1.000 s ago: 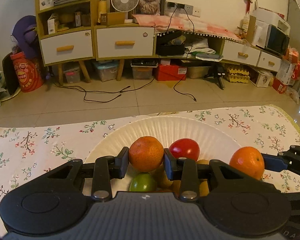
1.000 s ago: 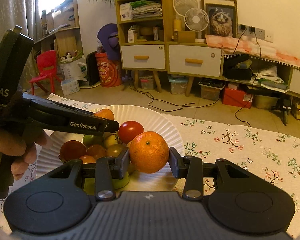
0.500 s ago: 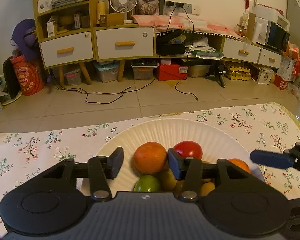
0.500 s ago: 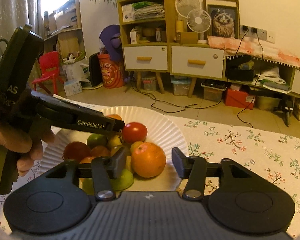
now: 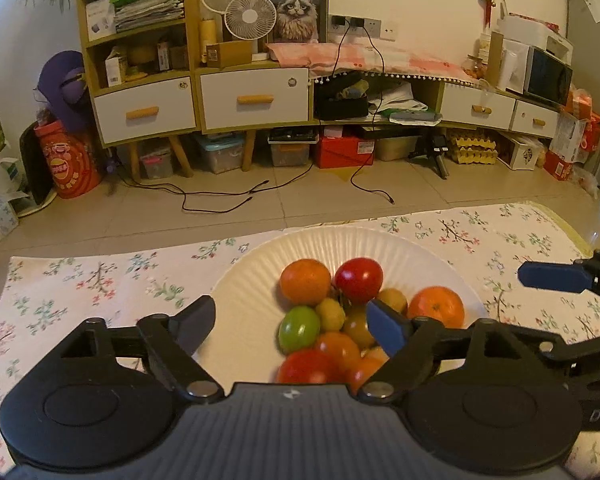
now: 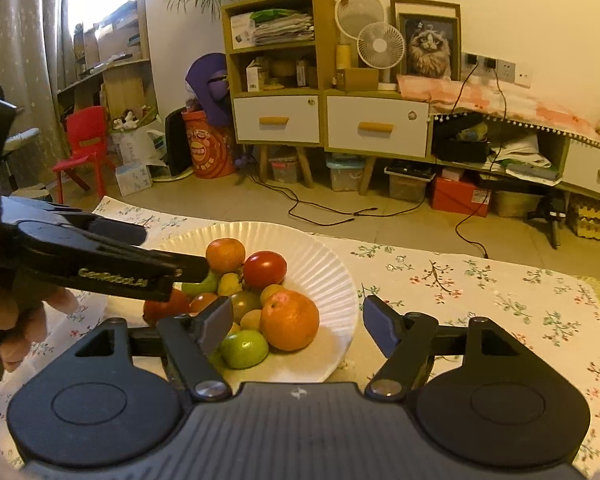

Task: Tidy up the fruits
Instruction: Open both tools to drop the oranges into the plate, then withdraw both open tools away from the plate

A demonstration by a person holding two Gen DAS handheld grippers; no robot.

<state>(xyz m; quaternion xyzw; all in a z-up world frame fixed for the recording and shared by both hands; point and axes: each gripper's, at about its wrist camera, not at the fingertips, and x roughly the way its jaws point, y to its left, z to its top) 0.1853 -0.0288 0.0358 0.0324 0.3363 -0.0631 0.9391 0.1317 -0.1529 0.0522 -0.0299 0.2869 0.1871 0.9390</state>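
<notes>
A white paper plate (image 5: 380, 242) (image 6: 324, 268) on the floral tablecloth holds a pile of fruit: oranges, red tomatoes, green and yellow small fruits. One orange (image 5: 305, 282) lies at the pile's far left, another orange (image 6: 289, 319) at its near right. My left gripper (image 5: 290, 322) hangs above the pile, its jaws opening wide, nothing touching the pads. My right gripper (image 6: 298, 322) stands over the plate's near right edge, jaws opening, the orange lying free between them. The left gripper's fingers (image 6: 112, 266) cross the right wrist view from the left, held by a hand (image 6: 16, 316).
The floral tablecloth (image 5: 80, 280) (image 6: 480, 280) spreads to both sides of the plate and ends at the table's far edge. Beyond lies a tiled floor with cables, drawers, shelves and storage boxes. A right gripper finger (image 5: 552, 276) juts in from the right.
Both grippers let go of their oranges, which now rest on the pile in the plate. Both sets of jaws spread apart and both grippers rose and drew back a little.
</notes>
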